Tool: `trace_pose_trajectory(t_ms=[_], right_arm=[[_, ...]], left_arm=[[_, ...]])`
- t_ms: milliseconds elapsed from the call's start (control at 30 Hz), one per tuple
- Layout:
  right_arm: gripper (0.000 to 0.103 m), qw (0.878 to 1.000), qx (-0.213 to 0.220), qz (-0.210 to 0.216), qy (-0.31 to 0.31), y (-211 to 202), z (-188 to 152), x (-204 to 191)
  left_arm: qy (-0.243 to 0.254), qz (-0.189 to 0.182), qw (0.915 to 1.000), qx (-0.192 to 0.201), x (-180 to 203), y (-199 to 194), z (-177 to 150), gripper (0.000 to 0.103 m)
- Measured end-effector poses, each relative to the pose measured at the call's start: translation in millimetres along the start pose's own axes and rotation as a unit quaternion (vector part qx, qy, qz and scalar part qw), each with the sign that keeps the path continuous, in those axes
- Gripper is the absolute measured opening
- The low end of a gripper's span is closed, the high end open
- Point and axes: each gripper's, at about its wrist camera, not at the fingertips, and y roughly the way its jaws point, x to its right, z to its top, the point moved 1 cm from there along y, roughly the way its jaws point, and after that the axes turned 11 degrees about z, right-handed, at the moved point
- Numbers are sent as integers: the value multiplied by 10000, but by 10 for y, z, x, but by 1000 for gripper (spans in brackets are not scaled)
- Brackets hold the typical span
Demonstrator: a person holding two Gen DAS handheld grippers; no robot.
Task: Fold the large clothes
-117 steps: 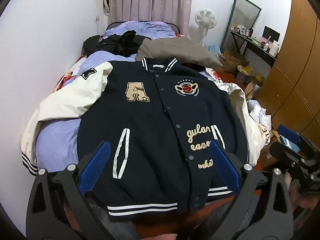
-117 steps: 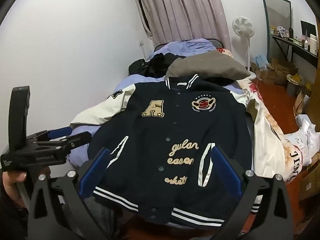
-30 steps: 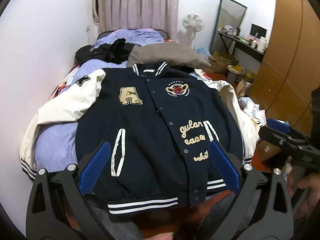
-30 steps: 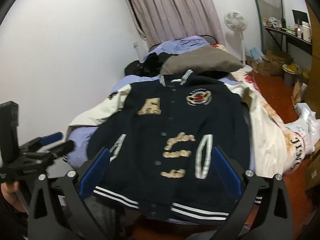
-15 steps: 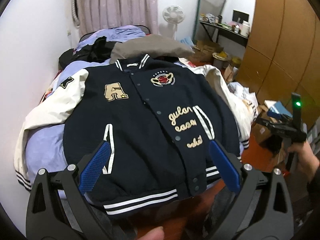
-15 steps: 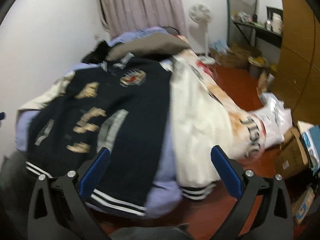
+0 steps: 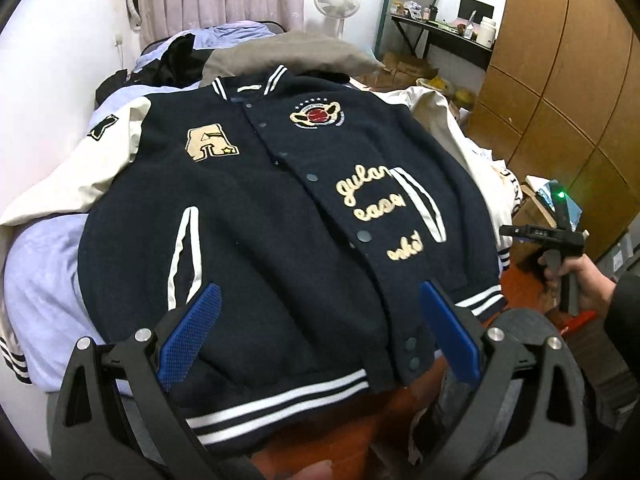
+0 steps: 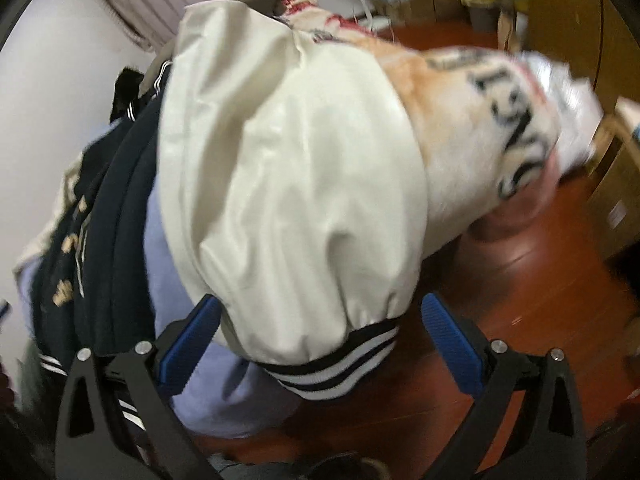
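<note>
A navy varsity jacket (image 7: 272, 216) with cream sleeves lies face up on the bed, buttoned, hem toward me. My left gripper (image 7: 320, 332) is open and empty above the hem. The right gripper (image 7: 560, 240) shows at the bed's right edge in the left wrist view. In the right wrist view my right gripper (image 8: 320, 336) is open, with the jacket's cream right sleeve (image 8: 288, 184) and its striped cuff (image 8: 332, 364) hanging between the jaws. The navy body (image 8: 112, 216) lies to the left.
Lilac bedding (image 7: 40, 280), a grey pillow (image 7: 288, 56) and dark clothes (image 7: 176, 64) lie on the bed. A printed blanket (image 8: 500, 112) hangs off the right side. Red floor (image 8: 540, 280), cardboard boxes (image 8: 620, 184), a wardrobe (image 7: 568, 92), a fan (image 7: 336, 0) and a desk (image 7: 444, 36) stand to the right.
My right gripper has swung to the bed's right side and come down close to the hanging cream sleeve and cuff. My left gripper has shifted slightly; the jacket has not moved.
</note>
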Motion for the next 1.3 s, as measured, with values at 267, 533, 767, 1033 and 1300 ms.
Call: trace_pose_trajectory(t_ms=[267,533,767,1033,1300], right_arm=[[75,9880,-207,959,1190,254,21,207],[25,9905,249,687,1164,-374,4,-101],[21,9906,919,806,614,-1134,364,-998],[20,9849,1133,1293,-222,-1360,868,-2576],[20,9807,425,1618,-1009,-550,1056,-3938]], left_arm=[[-281,-96,9996,12,-223,174,138,96],[-352,-222,9990,142,-361,394,451,96],[-59,-528,9986,52,-416,666,447,58],[-56,-578,9983,-6,-517,785,376,23],[-212,-588,9980,-78,-676,976,197,2]])
